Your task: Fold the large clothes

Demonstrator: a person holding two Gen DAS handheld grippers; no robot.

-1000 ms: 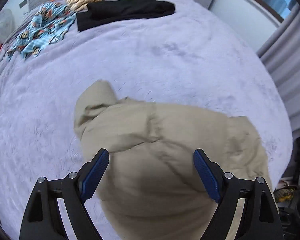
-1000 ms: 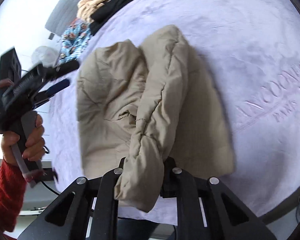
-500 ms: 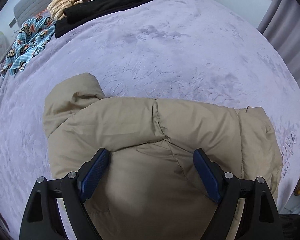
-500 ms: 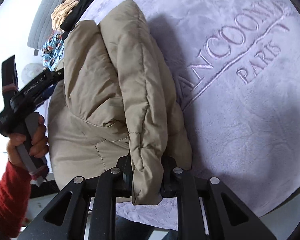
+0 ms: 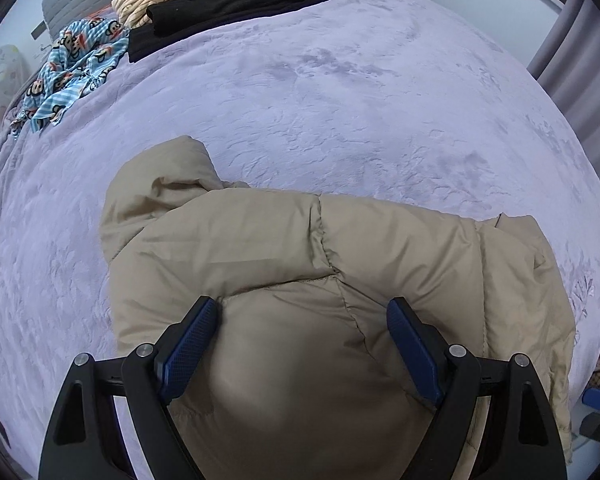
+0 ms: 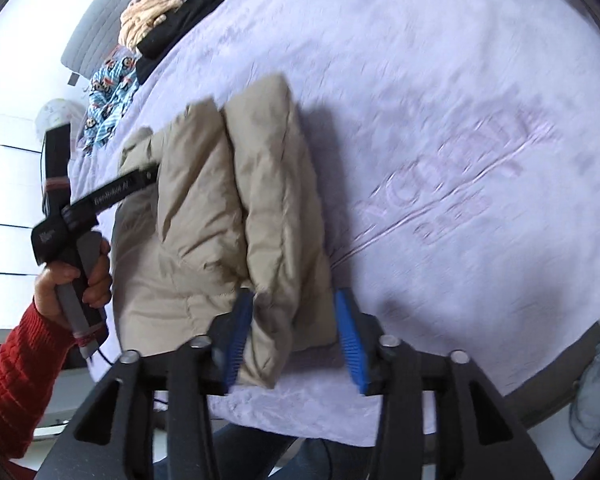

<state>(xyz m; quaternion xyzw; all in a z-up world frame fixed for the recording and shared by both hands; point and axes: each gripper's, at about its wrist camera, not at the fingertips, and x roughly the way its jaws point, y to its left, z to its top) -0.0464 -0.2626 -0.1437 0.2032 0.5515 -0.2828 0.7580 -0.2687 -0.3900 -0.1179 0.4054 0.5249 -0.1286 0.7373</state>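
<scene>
My right gripper (image 6: 296,332) is opening off the puffy, soft, springy beige jacket (image 5: 300,280), left gripper (image 5: 300,344) spread wide; I'd grab thick seamed edges.

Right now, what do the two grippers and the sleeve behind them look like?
Both the left gripper and the right gripper are black angular frames with silver rivets and blue textured pads. The left one's side bears white lettering, too blurred to read, above a grey handle. The sleeve is red ribbed knit.
</scene>
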